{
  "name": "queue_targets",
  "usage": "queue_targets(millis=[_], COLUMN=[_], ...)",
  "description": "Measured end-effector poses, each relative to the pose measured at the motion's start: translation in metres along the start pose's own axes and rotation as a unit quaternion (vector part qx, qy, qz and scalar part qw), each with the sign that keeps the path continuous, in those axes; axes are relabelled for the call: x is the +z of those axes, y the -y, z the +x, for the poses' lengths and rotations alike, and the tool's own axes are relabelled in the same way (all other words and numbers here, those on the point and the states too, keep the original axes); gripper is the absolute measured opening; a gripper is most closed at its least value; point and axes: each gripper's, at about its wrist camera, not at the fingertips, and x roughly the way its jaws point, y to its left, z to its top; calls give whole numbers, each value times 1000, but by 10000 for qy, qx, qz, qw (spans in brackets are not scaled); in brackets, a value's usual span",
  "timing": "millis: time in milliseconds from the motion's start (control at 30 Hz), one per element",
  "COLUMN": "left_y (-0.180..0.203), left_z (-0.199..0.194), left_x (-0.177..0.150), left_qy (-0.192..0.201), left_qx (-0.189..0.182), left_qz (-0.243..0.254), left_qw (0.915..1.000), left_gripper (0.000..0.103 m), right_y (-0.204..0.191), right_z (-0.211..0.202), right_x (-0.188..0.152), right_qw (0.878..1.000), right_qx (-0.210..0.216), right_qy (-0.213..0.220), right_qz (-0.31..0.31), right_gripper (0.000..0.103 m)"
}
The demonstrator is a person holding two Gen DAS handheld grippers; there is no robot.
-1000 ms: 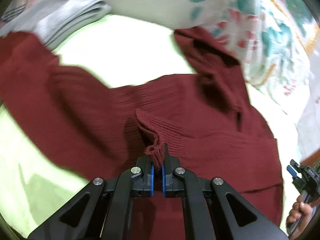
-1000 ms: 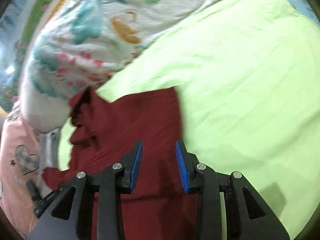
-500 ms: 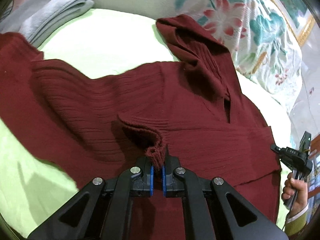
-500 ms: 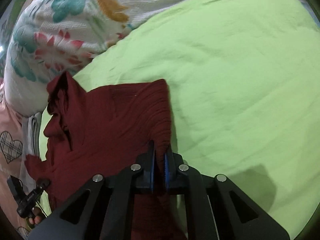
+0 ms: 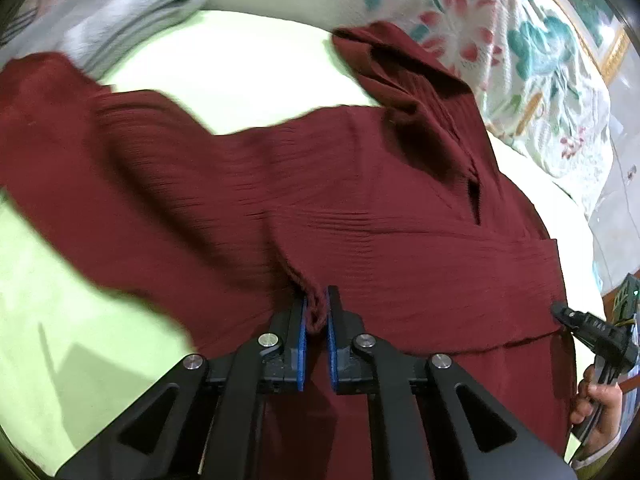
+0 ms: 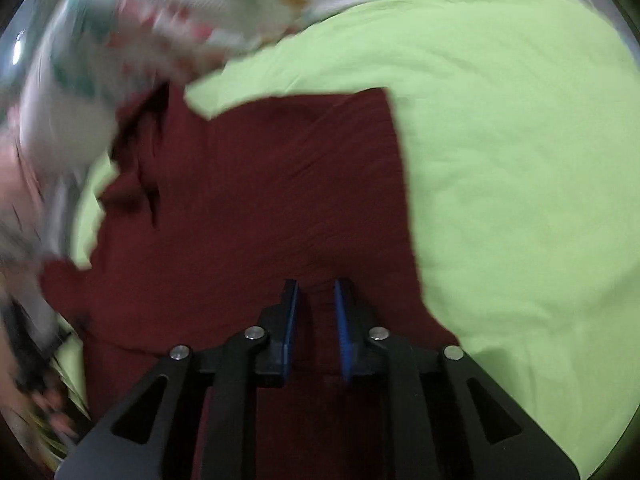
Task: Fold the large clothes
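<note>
Left gripper (image 5: 316, 312) opening, a pinched ridge of the maroon ribbed sweater (image 5: 360, 216) between its blue pads, fabric touching them. Right gripper (image 6: 316, 300) also opening, narrow gap, sweater (image 6: 260, 208) fabric between the pads; contact unclear through blur. Sweater spreads ahead of both on the lime-green sheet (image 6: 520, 160). Floral quilt (image 5: 520, 48) beyond; folded grey cloth (image 5: 120, 12) far left.

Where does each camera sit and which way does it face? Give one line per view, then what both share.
Left wrist: on the left gripper, angled down at the maroon sweater on the green sheet; its jaws are opening around a fabric pinch; a hand shows.
Right wrist: on the right gripper, angled down at the sweater's edge; jaws opening over fabric.
Shared: sweater, sheet, floral bedding.
</note>
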Motion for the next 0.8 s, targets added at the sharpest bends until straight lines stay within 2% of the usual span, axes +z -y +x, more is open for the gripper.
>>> queue_targets(millis=[33, 100, 233, 300, 367, 533, 600, 633, 700, 800], left_y=[-10, -30, -84, -106, -133, -196, -220, -229, -253, -276], left_z=[-8, -21, -54, -66, -79, -103, -101, -98, -88, -81], left_x=[-1, -1, 14, 25, 40, 85, 102, 109, 121, 132], left_qy=[41, 140, 488, 650, 814, 1284, 1349, 1324, 1210, 1223], left_qx=[50, 200, 613, 774, 1004, 1498, 1663, 1739, 1755, 1427], left_qz=[-65, -214, -713, -907, -1150, -1754, -1961, -2054, -2327, -2609], left_qw=[10000, 9995, 9944, 9907, 9849, 9645, 9569, 9539, 9489, 9469], left_gripper=[11, 10, 11, 17, 27, 35, 45, 46, 46, 50], right_y=[3, -3, -25, -40, -51, -69, -72, -74, -75, -78], right_z=[-7, -24, -44, -45, -43, -30, -24, -22, -20, -21], right_x=[0, -2, -17, -25, -32, -46, -49, -50, -51, -52], right_qw=[9999, 9995, 9982, 9973, 9967, 9955, 9952, 9951, 9949, 9948], right_qx=[-22, -57, 373, 513, 616, 745, 773, 794, 797, 783], right_qy=[73, 310, 398, 342, 262, -18, -88, -136, -175, -183], right_qz=[153, 37, -247, -396, -458, -591, -585, -574, -589, -621], right_gripper=[21, 23, 37, 38, 38, 39, 39, 39, 39, 39])
